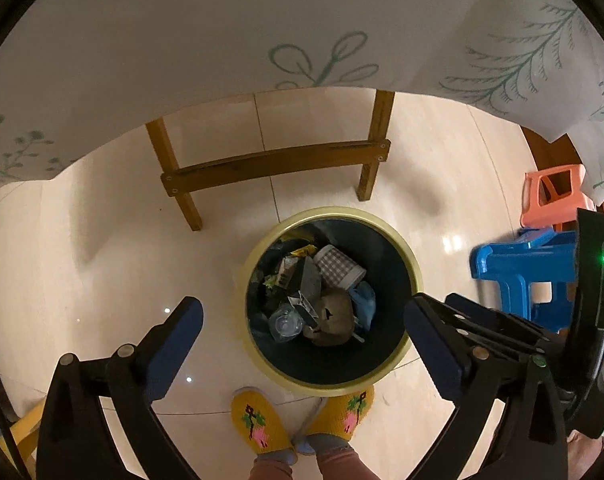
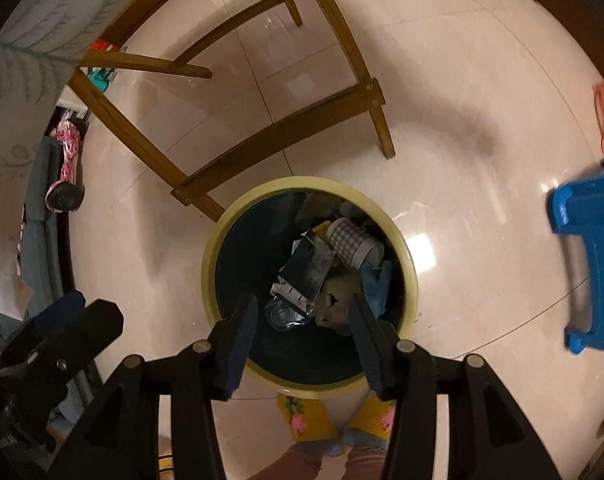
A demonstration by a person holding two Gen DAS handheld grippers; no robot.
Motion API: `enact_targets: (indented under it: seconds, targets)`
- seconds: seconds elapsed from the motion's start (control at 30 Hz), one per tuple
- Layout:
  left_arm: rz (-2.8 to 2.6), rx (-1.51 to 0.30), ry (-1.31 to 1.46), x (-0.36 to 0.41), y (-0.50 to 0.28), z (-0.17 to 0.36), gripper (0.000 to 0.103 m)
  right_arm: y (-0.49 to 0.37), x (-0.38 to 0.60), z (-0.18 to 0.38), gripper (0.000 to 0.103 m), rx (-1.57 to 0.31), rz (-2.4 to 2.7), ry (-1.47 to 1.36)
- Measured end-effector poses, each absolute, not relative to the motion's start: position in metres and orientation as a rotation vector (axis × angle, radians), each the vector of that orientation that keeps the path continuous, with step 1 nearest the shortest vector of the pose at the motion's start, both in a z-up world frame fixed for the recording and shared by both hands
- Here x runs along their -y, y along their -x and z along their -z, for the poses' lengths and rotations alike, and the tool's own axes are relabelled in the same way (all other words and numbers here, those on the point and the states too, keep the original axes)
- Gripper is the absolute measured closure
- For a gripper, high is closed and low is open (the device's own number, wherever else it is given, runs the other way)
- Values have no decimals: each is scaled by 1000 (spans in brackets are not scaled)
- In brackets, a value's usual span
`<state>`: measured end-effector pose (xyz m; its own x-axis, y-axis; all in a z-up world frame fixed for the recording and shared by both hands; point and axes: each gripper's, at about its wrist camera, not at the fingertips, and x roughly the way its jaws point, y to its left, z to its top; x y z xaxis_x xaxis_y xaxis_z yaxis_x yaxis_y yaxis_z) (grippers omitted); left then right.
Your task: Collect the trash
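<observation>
A round yellow-rimmed trash bin with a dark liner stands on the floor below both grippers; it also shows in the right wrist view. Inside lie a checked paper cup, a silver foil packet, a clear plastic piece, a brown crumpled paper and a blue item. My left gripper is open and empty above the bin. My right gripper is open and empty above the bin.
A wooden chair frame stands just behind the bin. A white cloth with green plant prints hangs above. A blue stool and an orange stool are at right. The person's yellow slippers touch the bin's front.
</observation>
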<state>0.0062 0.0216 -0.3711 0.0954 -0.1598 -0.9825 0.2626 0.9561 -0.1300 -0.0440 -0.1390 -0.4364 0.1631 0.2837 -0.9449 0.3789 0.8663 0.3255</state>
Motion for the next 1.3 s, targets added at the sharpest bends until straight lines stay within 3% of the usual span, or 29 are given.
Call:
enact_targets:
  seconds: [0.1, 0.53, 1.07, 1.3]
  targets:
    - [299, -1424, -80, -27, -5, 359, 1, 43, 138, 425, 46, -1408, 71, -526]
    - [220, -1306, -63, -36, 7, 279, 1, 49, 135, 355, 39, -1338, 76, -435]
    - [176, -1204, -36, -46, 15, 145, 1, 64, 135, 216, 28, -1174, 63, -429]
    - [164, -1154, -40, -54, 22, 81, 1, 70, 134, 151, 28, -1123, 47, -402]
